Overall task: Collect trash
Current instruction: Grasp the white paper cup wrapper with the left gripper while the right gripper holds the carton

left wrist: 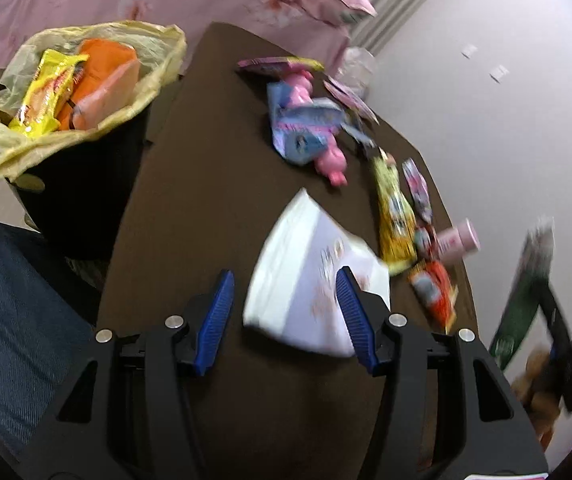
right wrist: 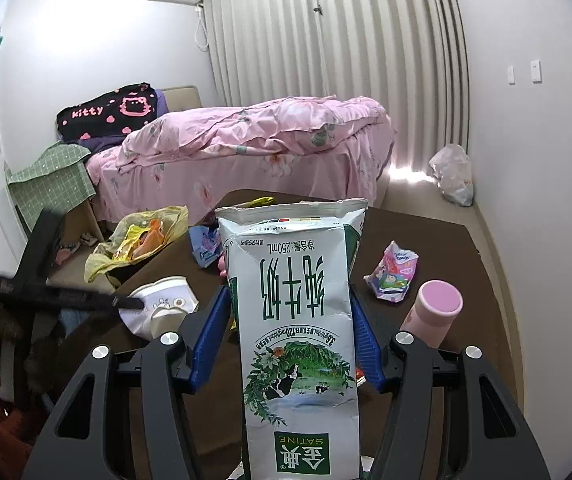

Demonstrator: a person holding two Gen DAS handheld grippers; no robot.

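Observation:
My right gripper is shut on a flattened white and green milk carton and holds it above the dark brown table; the carton also shows at the right edge of the left wrist view. My left gripper is open just above a crumpled white paper cup, with its right finger over the cup. The bin with a yellow bag stands to the left of the table and holds yellow and orange wrappers. Several snack wrappers lie on the table.
A pink cup stands on the table to the right, next to a crumpled pink wrapper. A bed with pink bedding stands behind the table. My knee in jeans is at the left. A white plastic bag lies by the curtain.

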